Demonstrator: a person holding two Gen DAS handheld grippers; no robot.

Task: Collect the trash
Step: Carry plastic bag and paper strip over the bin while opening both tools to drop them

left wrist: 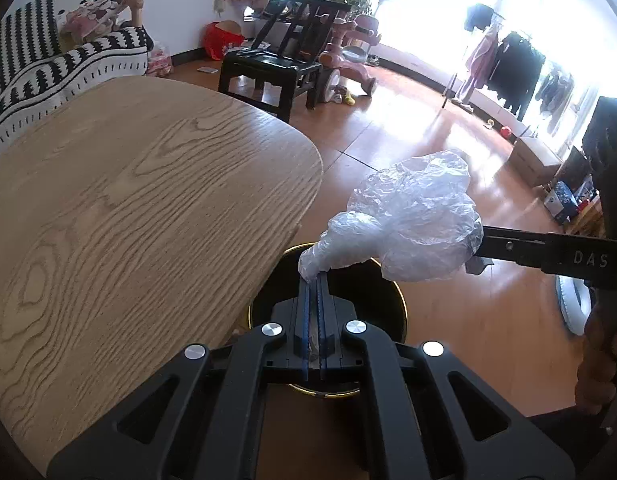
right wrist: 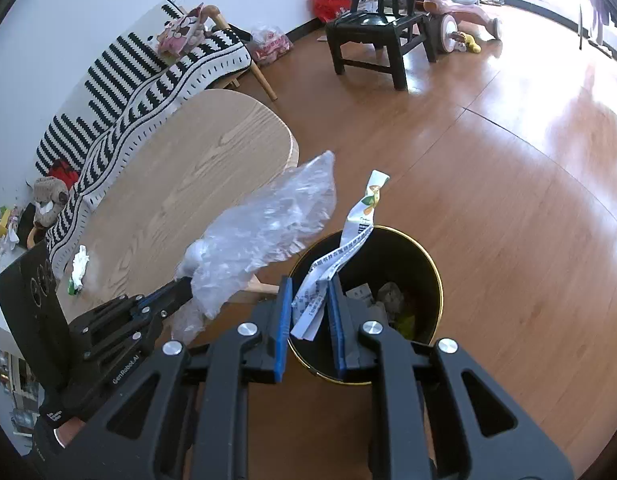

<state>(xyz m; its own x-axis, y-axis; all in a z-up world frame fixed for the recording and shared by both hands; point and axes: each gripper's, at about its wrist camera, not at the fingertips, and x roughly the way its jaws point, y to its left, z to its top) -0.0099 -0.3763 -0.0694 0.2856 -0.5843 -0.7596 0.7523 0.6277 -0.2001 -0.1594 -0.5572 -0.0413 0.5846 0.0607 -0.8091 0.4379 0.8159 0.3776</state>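
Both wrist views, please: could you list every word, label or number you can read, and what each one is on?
"DAS": white letters on the right gripper's black side, left wrist view.
"GenRobot.AI": white print on the left gripper's body, right wrist view.
Printed wrapper strip in the right jaws: small text and a barcode, too small to read.
Paper in the trash bin: unreadable.
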